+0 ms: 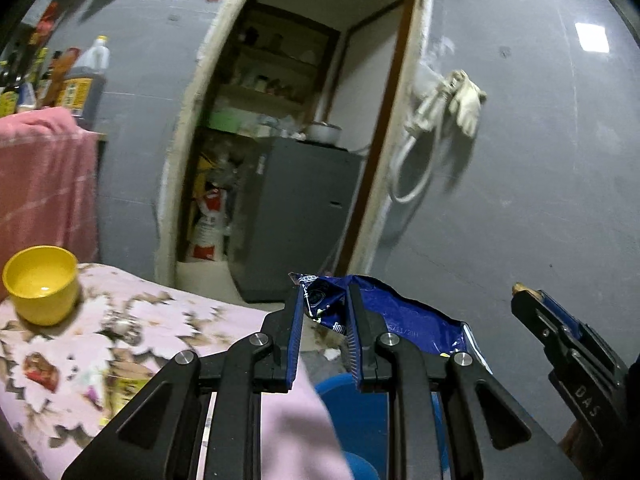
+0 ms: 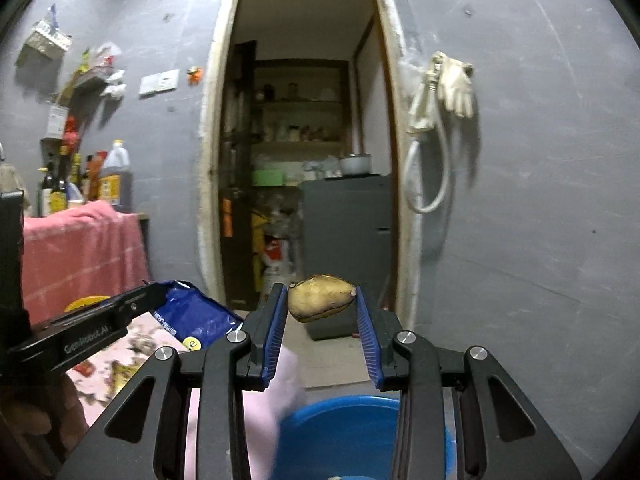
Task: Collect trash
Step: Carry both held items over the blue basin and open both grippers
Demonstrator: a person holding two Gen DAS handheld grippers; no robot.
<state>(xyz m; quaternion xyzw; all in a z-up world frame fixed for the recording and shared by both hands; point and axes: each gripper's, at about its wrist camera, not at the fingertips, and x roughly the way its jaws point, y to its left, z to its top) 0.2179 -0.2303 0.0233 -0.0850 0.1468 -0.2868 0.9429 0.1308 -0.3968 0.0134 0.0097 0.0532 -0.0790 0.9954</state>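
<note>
2 clamped hand-held grippers: left (image 1: 324,312) on blue wrapper (image 1: 404,316), right (image 2: 322,300) on peel (image 2: 321,297), above blue basin (image 2: 360,432)

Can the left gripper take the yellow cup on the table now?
Probably not yet: the left gripper is already shut on the blue wrapper. The yellow cup stands unobstructed on the flowered tablecloth, off to the left.

Blue basin (image 2: 362,432) lies unobstructed below; table edge (image 2: 276,396) crowds its left.

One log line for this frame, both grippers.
left gripper: shut on blue wrapper | right gripper: shut on peel scrap | blue basin: below
</note>
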